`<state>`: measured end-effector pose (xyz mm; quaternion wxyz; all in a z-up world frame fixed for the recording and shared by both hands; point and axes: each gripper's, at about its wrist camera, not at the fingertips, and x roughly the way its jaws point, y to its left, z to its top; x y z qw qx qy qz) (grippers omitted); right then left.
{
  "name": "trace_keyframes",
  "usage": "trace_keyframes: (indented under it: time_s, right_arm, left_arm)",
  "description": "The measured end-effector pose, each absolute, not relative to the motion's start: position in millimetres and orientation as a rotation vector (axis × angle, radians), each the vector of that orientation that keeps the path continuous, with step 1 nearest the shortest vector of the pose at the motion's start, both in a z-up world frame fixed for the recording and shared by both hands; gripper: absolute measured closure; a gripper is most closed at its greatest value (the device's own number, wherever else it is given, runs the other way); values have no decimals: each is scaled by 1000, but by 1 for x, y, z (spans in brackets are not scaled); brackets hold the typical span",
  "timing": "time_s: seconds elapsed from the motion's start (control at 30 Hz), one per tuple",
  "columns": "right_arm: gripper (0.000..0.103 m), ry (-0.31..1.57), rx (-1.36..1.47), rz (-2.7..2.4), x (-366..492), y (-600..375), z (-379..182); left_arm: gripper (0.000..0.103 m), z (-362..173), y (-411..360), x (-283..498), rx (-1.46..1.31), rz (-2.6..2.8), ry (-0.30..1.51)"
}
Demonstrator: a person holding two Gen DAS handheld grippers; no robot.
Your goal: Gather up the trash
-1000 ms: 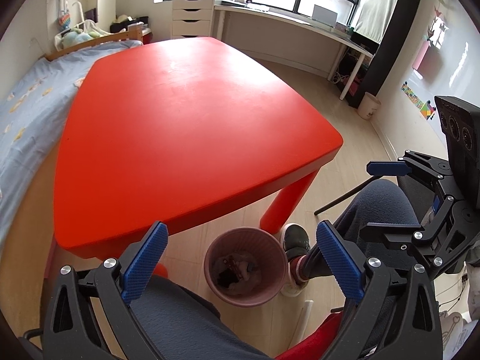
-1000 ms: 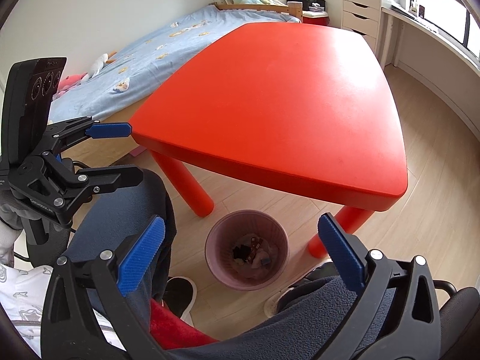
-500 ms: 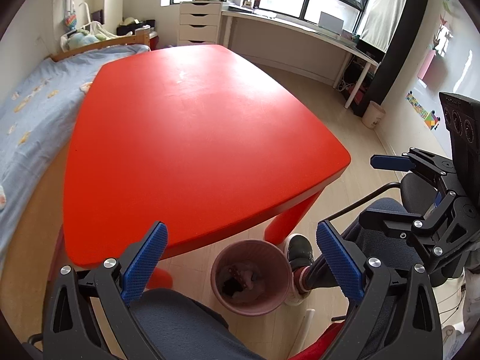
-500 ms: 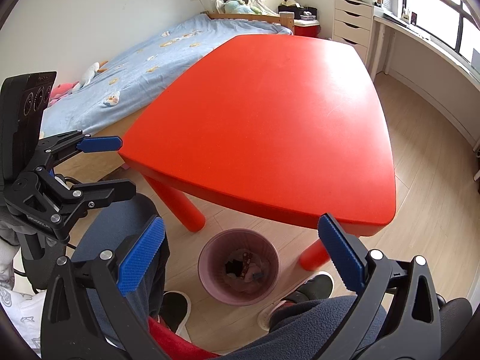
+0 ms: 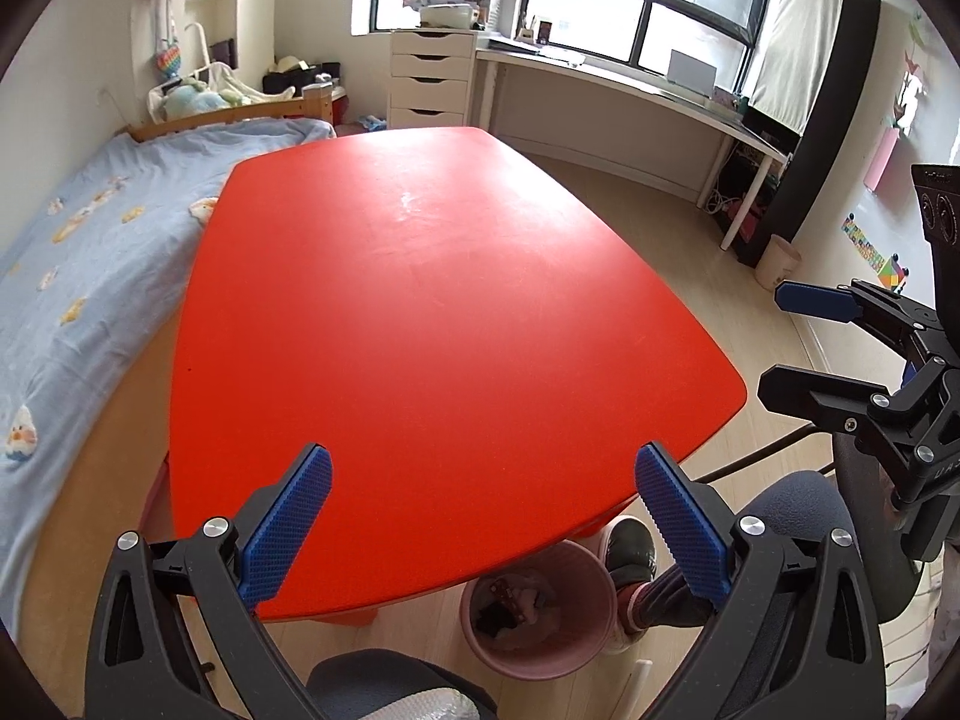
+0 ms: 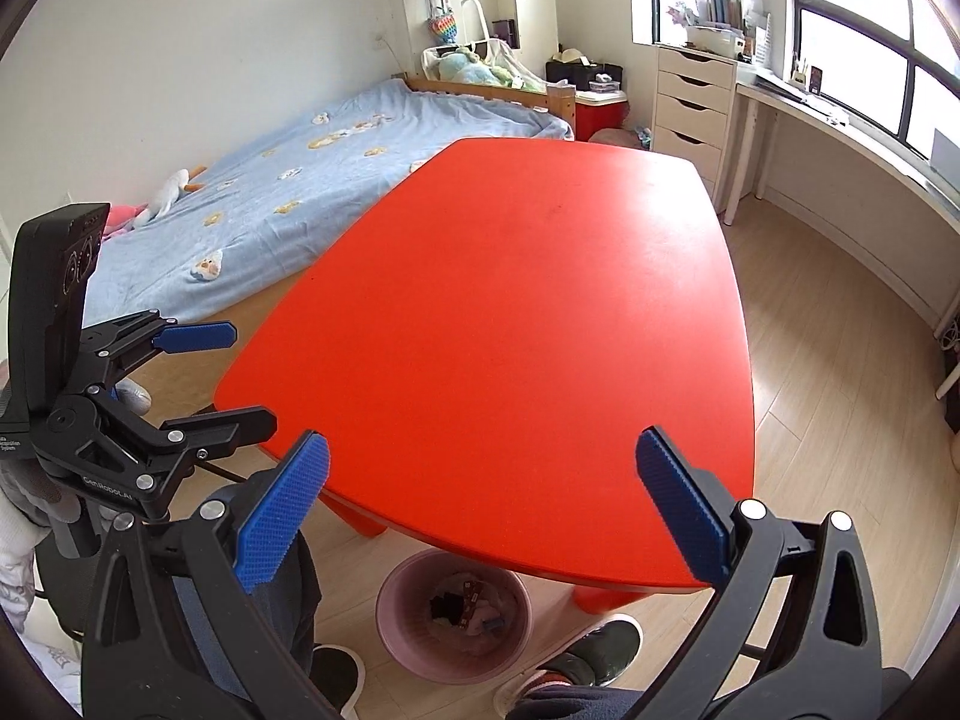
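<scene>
Both grippers are spread wide and carry nothing: the left gripper (image 5: 483,531) and the right gripper (image 6: 483,519) hover above the near edge of the red table (image 5: 438,324), whose top shows no litter in either view. The trash (image 6: 465,600) sits in the pink bin (image 6: 396,630) on the floor, partly under the table's near edge, between the person's shoes. Judging from that, collection looks close to finished, so the step in hand is a check. To do it well, sweep each camera slowly over the tabletop and the floor around the legs, keep the fingers apart and clear of the edge, and reach only once a stray piece is actually seen.
</scene>
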<state>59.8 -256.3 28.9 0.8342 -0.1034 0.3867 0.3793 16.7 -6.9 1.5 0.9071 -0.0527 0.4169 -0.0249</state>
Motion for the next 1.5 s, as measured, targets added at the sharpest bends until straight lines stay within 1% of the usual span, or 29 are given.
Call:
trace_keyframes:
  time_s: [0.47,1.5]
  right_arm:
    - [3,821,-223,799,64,-252,27]
    - [3,825,-225,793,66,-249,26]
  left_arm:
    - [6,14,0,15,-147,-53,810]
    - [6,16,0,15,-147,-58,810]
